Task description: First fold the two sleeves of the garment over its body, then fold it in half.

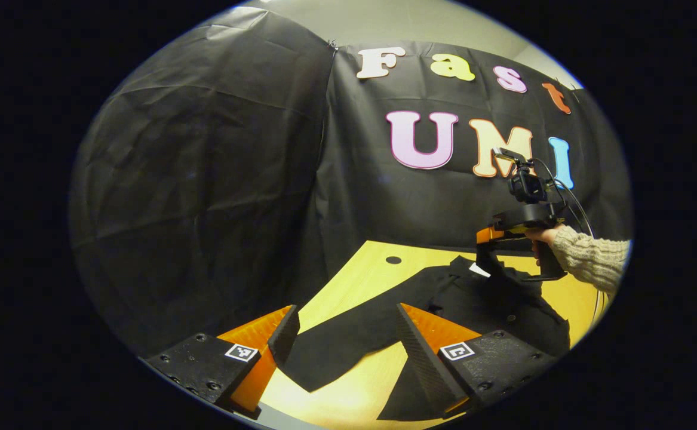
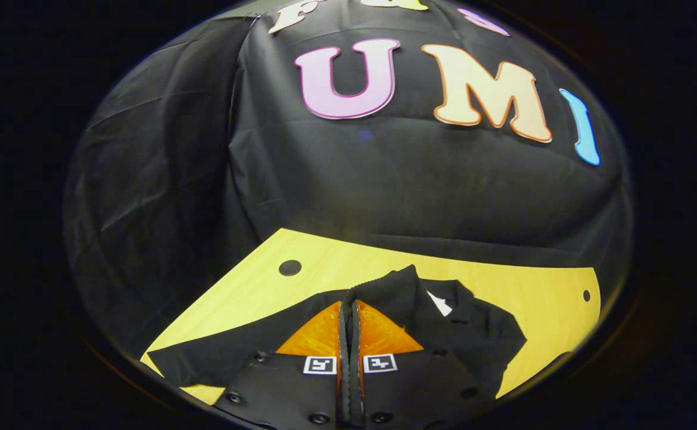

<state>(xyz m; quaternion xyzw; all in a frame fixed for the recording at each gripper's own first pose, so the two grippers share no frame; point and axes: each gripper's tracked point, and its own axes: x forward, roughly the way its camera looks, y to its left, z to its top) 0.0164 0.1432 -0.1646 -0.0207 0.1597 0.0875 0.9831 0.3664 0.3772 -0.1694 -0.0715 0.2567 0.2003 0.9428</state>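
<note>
garment (image 1: 479,304) lies spread on the yellow wooden table (image 1: 360,280), a black soft piece with buttons down its body and a white tag at the collar. it reads as light, limp cloth: it should drape and slide rather than hold a shape, so any lifted part will sag, and a pinch on a single layer near an edge or cuff looks like the best hold.

one sleeve (image 1: 336,346) runs out flat toward the left gripper (image 1: 345,334), its end lying just ahead of and between the jaws, which stand wide apart with nothing in them. that gripper hovers low over the table's near edge, pointing along the sleeve toward the body.

in the right gripper view, the right gripper (image 2: 349,310) has its jaws closed together, and the collar region (image 2: 402,283) rises in a peak just past the tips. whether cloth is pinched between them i cannot tell; the fabric bunches there as if lifted. from the left gripper view, that right gripper hangs tips down over the collar, held by a hand (image 1: 542,236) in a knit sleeve coming in from the side.

the sleeve nearest the left jaws is not yet folded over the body, so the task seems to be early.
</note>
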